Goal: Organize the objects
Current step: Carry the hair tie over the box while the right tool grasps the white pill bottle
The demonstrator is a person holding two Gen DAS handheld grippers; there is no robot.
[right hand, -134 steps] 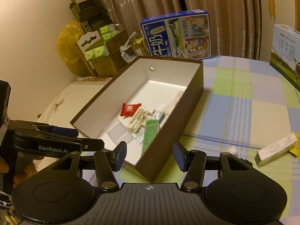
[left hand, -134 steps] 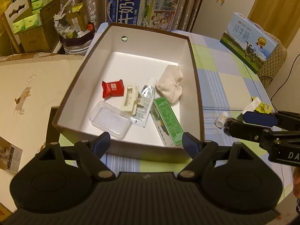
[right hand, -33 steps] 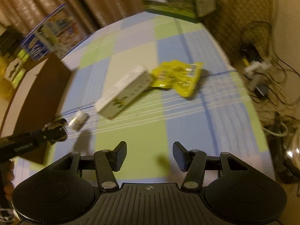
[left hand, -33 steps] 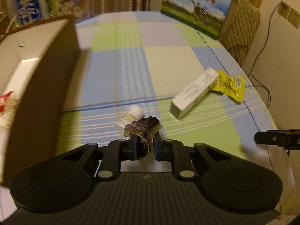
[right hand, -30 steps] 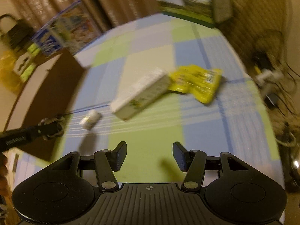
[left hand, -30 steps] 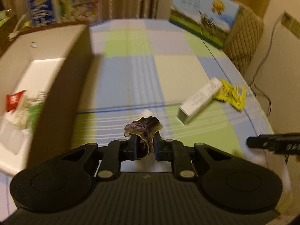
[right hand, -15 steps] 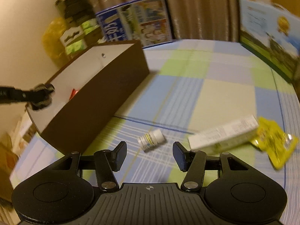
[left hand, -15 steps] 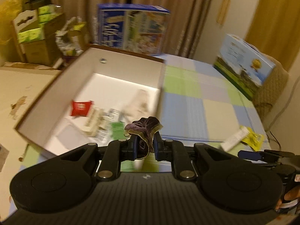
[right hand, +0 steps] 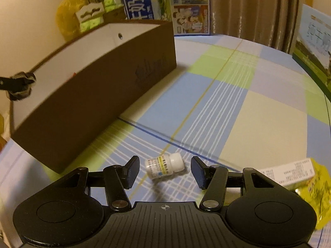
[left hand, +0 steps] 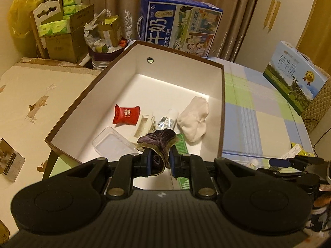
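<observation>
I am holding two tools over a desk [right hand: 258, 124] covered in a blue, green and cream checked cloth. My left tool [left hand: 158, 161] is clamped tight on a small crumpled purple cloth [left hand: 158, 139], which hangs above the near end of an open brown box [left hand: 223, 107] with a white interior. Inside the box lie a red sachet [left hand: 126, 114], a clear plastic lid [left hand: 112, 144], a tube [left hand: 168, 119], a green carton [left hand: 182, 144] and a white bundle [left hand: 194, 122].

My right tool [right hand: 163, 170] sits low over the desk with its jaws apart and empty. A small white bottle [right hand: 164, 165] lies on its side between them, touching neither pad. To its right, a white carton [right hand: 289, 172] rests against a yellow packet [right hand: 316, 186].

The risks, as I judge them: the cloth is held near the box's front wall, so letting go here could drape it over the rim or drop it outside. The bottle is round and lying down, so if one pad reaches it first it may roll away across the cloth. Pressing too low could also snag the tablecloth.
</observation>
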